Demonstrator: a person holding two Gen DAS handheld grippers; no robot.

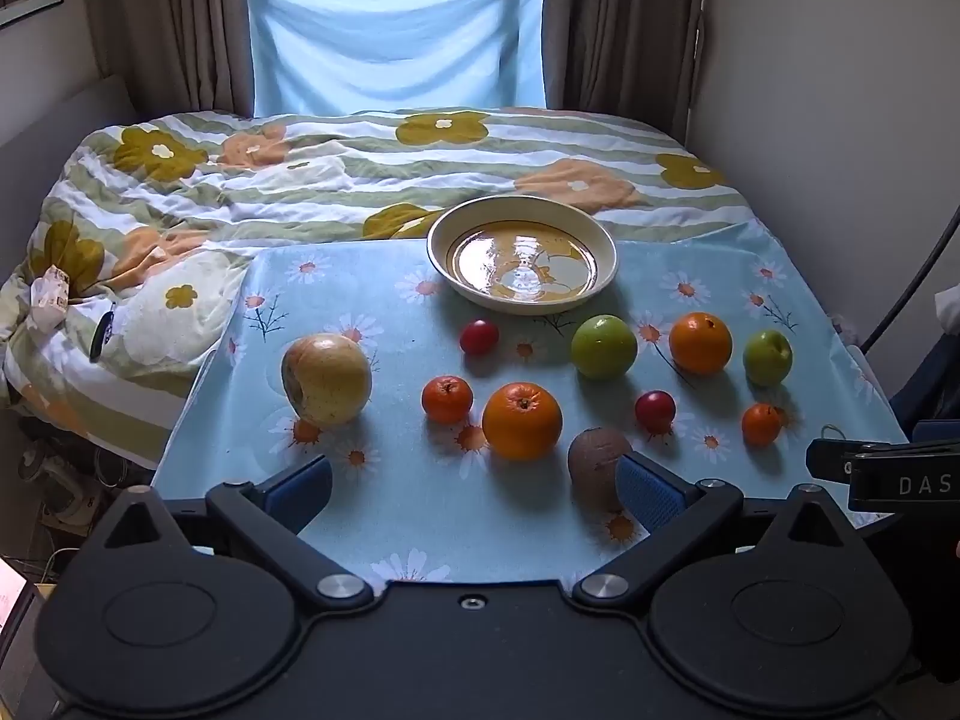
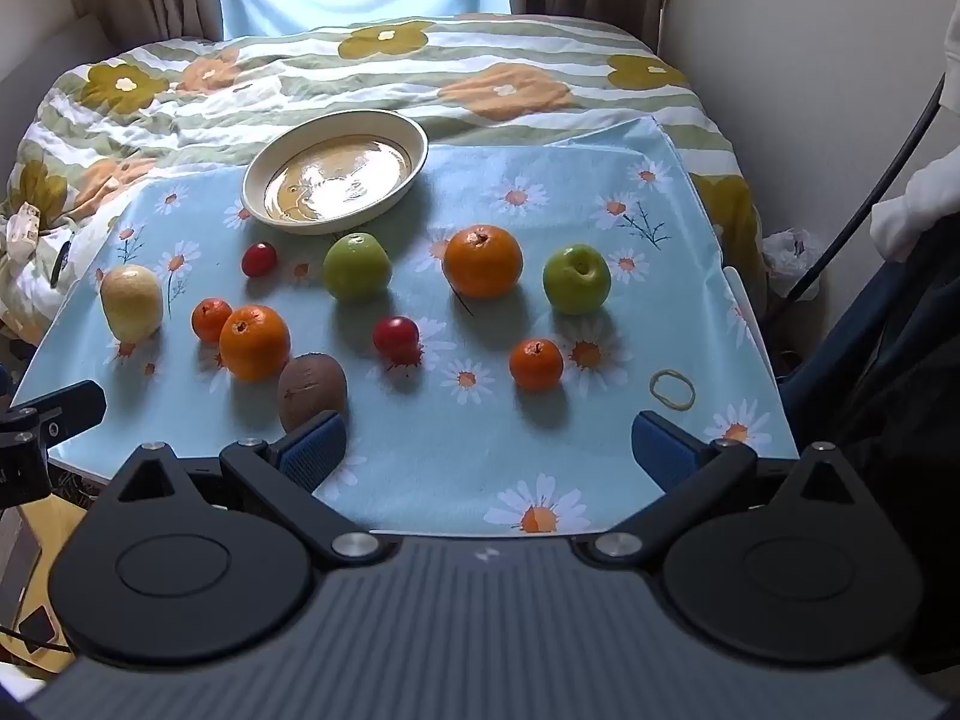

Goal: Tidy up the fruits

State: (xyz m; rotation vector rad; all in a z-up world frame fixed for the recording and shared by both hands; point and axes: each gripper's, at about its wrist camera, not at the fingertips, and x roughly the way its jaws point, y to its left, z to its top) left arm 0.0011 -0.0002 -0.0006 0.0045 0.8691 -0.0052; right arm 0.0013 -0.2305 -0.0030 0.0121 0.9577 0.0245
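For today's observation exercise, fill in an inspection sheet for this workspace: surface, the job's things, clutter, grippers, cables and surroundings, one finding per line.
Surface: blue daisy-print cloth over a table set against a bed.
Job's things: empty bowl at the far edge; loose on the cloth are two oranges, two green apples, two small red fruits, two small tangerines, a yellow apple and a kiwi.
Clutter: rubber band near the cloth's right edge.
Grippers: left gripper open, holding nothing; right gripper open, holding nothing.
Cables: black cable along the right wall.
Surroundings: floral duvet, curtained window, white sleeve at right.
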